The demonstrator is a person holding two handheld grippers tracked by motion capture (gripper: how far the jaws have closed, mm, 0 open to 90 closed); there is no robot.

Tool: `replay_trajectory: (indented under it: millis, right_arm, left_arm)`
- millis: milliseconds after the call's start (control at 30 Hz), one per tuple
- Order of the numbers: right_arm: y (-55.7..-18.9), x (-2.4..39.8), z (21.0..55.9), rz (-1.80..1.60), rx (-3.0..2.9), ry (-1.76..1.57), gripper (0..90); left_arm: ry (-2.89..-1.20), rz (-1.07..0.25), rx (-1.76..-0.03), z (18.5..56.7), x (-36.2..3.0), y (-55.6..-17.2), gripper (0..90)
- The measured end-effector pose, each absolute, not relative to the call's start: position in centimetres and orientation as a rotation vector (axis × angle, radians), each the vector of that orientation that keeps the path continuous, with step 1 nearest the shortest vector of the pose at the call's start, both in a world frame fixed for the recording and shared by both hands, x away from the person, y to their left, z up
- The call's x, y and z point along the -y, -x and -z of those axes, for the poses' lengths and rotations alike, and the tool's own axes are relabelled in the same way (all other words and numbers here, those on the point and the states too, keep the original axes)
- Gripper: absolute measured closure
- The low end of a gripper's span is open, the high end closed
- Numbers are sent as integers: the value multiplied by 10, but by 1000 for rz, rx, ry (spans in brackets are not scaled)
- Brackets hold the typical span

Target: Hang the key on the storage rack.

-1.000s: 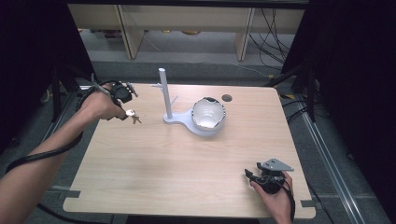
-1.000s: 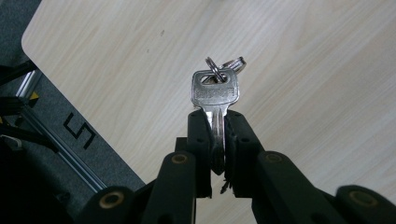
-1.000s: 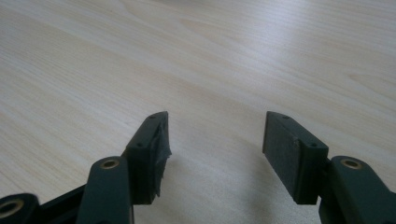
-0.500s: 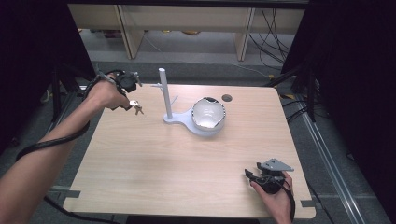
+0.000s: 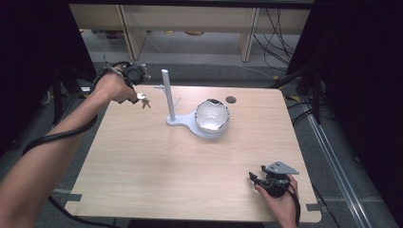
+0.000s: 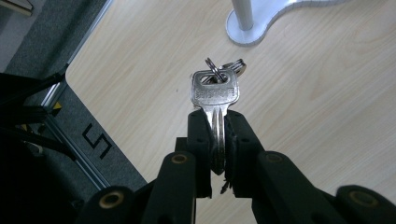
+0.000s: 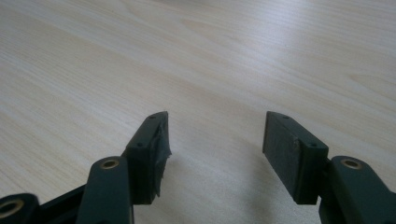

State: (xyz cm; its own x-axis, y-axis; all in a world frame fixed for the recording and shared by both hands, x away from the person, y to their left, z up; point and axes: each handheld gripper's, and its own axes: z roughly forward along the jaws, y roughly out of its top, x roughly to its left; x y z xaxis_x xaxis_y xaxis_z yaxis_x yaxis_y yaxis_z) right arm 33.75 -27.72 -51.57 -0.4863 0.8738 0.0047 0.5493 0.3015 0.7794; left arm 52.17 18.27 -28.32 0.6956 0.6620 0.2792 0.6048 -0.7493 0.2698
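My left gripper is shut on a silver key by its blade, held in the air over the table's far left corner. A split ring and a second key hang from its head. To its right stands a white stand with an upright post, side pegs and a flat base that joins a white bowl. My right gripper rests near the front right edge, jaws open with nothing between them.
The light wooden table has a dark round hole behind the bowl. Shelving and cables lie beyond the far edge. A metal rail runs along the floor on the right.
My left gripper has carried the keys up and toward the far left corner, nearer the stand's post. The right gripper has stayed put.
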Motion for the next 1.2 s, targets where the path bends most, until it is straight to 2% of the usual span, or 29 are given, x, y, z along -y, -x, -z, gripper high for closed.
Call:
replay_trajectory:
  millis: [1200]
  right_arm:
    - [-336,276,516,-1031,-2134,-1278,420]
  left_arm:
    - [-2754,-562,-1051,261,-163,-550,817]
